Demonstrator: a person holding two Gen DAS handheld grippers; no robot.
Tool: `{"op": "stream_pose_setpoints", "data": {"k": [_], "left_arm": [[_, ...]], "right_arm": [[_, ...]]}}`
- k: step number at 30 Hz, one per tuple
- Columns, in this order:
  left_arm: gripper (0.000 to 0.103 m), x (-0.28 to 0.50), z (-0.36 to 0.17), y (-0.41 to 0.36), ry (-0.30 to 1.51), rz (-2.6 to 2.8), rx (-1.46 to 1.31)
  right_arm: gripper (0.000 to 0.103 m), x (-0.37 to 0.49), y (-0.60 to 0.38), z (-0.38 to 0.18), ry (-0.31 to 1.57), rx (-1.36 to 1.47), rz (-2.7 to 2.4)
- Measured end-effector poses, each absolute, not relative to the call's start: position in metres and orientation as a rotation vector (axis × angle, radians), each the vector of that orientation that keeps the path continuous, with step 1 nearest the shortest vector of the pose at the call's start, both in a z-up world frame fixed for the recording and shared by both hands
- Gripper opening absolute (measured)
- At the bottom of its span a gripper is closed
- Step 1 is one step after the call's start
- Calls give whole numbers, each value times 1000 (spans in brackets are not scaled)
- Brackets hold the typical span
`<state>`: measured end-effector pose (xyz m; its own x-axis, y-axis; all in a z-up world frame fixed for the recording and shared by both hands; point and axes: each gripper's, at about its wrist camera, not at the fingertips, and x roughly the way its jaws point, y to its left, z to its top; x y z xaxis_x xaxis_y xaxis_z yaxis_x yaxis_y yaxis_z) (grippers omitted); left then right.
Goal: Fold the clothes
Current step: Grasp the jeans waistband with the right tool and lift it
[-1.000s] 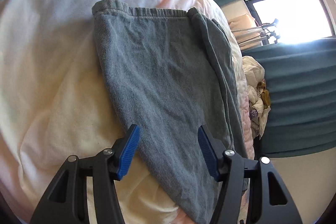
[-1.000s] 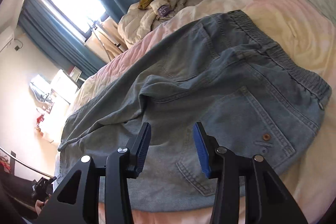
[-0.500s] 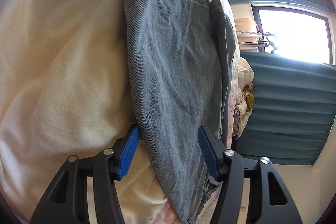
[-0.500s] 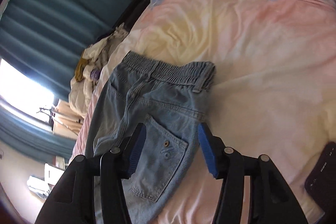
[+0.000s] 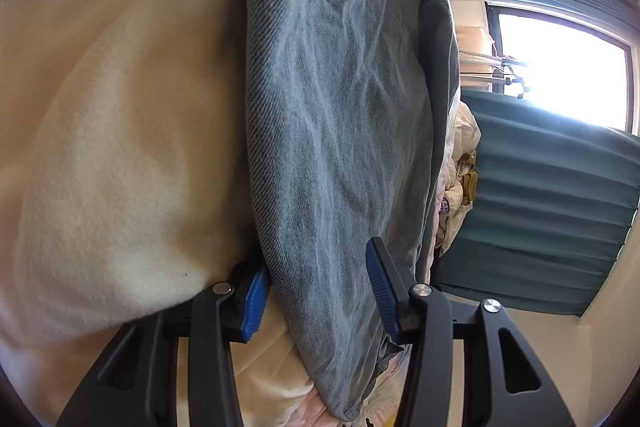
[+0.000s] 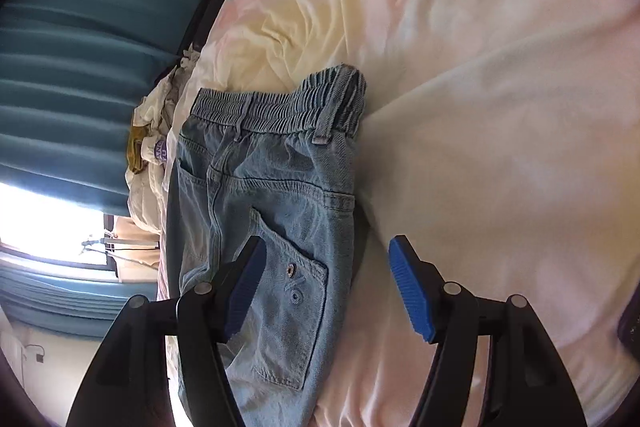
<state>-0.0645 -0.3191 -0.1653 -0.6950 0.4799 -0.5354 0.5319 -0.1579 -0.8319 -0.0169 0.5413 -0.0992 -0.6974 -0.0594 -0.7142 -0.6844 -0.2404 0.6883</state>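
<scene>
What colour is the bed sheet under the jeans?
The bed sheet is pastel tie-dye: pink, pale yellow and light blue. It shows best in the right wrist view.

dark object (image 6: 630, 323) cut off at frame edge, clothes pile (image 6: 154, 131) partly hidden behind bed (image 6: 480, 67)

faded twill denim jeans (image 6: 276, 195) with ribbed waistband; soft matt cotton bedding (image 6: 480, 87); ridged blue plastic pads (image 6: 412, 303).
</scene>
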Motion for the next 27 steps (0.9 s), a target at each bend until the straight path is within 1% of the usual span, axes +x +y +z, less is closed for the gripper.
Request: {"op": "stream_pose_setpoints", "data": {"k": [1,3,5,6,7,9,10,12,13,14,17,21,24,27], "left_arm": [[43,-67,-166,-320,2015,-2027,1210],[42,-72,-168,-321,2024,-2036,1215],[38,-75,-168,-323,2020,-2041,1211],[35,-76,-169,-324,2018,-2042,1209],[34,-76,-169,-325,2022,-2040,1205],[26,-76,-170,-326,2046,-2033,1184],[17,-75,-169,-327,2049,-2036,1174],[11,-73,-166,-331,2046,-2061,1151],[5,-72,-163,-333,2041,-2079,1135],[5,-70,-159,-335,2031,-2099,1114],[4,-63,-153,-338,2005,-2130,1065],[3,-57,-145,-336,1991,-2173,1047],[3,-57,-134,-332,1924,-2227,1039],[3,-58,-128,-332,1908,-2255,1017]], "right_arm": [[65,-22,541,-99,1580,-899,2003],[64,-31,540,-99,1539,-909,2020],[61,-41,539,-102,1512,-935,2030],[59,-46,538,-101,1479,-953,2042],[52,-51,535,-100,1435,-971,2059],[47,-59,531,-95,1361,-989,2085],[43,-60,530,-95,1356,-983,2093],[28,-60,531,-98,1363,-977,2086],[14,-59,531,-97,1349,-982,2079],[8,-58,531,-96,1339,-980,2079],[4,-53,527,-81,1343,-905,2175],[3,-49,512,-46,1273,-774,2379],[2,-42,504,-23,1215,-663,2467],[2,-34,511,-28,1255,-654,2402]]}}
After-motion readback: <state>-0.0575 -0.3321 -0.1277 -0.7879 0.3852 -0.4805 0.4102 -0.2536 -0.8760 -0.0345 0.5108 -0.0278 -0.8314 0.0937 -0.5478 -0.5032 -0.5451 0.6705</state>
